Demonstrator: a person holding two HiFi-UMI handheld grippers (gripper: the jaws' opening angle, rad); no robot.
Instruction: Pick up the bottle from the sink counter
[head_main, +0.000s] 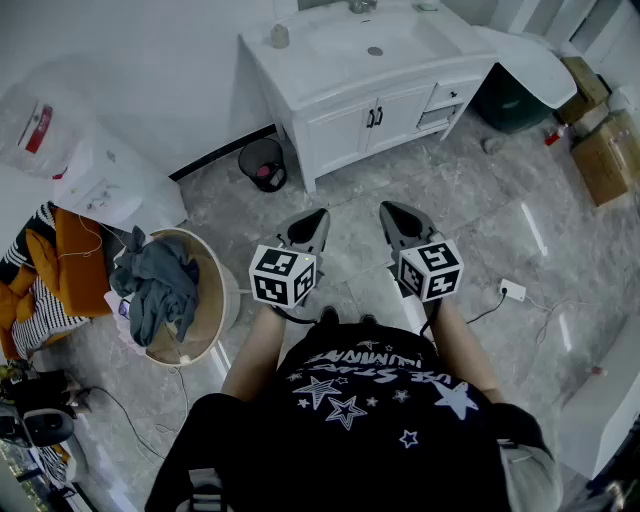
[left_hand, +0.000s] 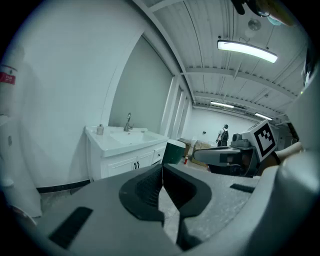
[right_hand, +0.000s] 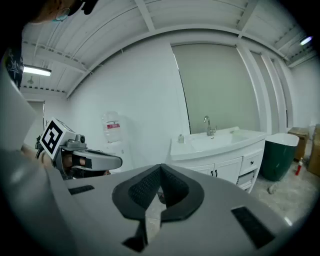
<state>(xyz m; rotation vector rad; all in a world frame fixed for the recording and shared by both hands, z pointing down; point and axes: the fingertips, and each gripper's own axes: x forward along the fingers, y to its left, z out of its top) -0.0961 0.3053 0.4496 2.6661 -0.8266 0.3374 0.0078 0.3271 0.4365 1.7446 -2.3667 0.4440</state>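
1. On a grey marble-patterned floor (head_main: 360, 250) in front of a white sink counter (head_main: 330, 75), a person (head_main: 370, 420) in a dark star-printed top stands with a gripper in each hand, seen from the head view.
2. The left forearm (head_main: 255, 350) and right forearm (head_main: 465, 345) reach forward from the waist, roughly parallel, holding the two tools side by side with a gap between them.
3. The left gripper (head_main: 318, 214) points ahead and slightly inward, its marker cube (head_main: 283, 275) nearest the body. In the left gripper view its jaws are pressed together at the tips, with nothing between them (left_hand: 162, 167).
4. The right gripper (head_main: 388, 208) mirrors that pose, its own cube (head_main: 430, 268) tilted outward. In the right gripper view its jaws also meet tip to tip and pinch nothing (right_hand: 160, 167).
5. The bottle (head_main: 280, 36), small and pale, stands upright at the counter's left rear corner, to the left of the faucet (head_main: 360, 6) and well apart from both grippers. It also appears in the left gripper view (left_hand: 100, 129) and the right gripper view (right_hand: 181, 138).
6. A black waste bin (head_main: 262, 163) sits on the floor by the counter's left end, and a round basket (head_main: 215, 300) holding clothes (head_main: 155, 285) stands to the person's left.
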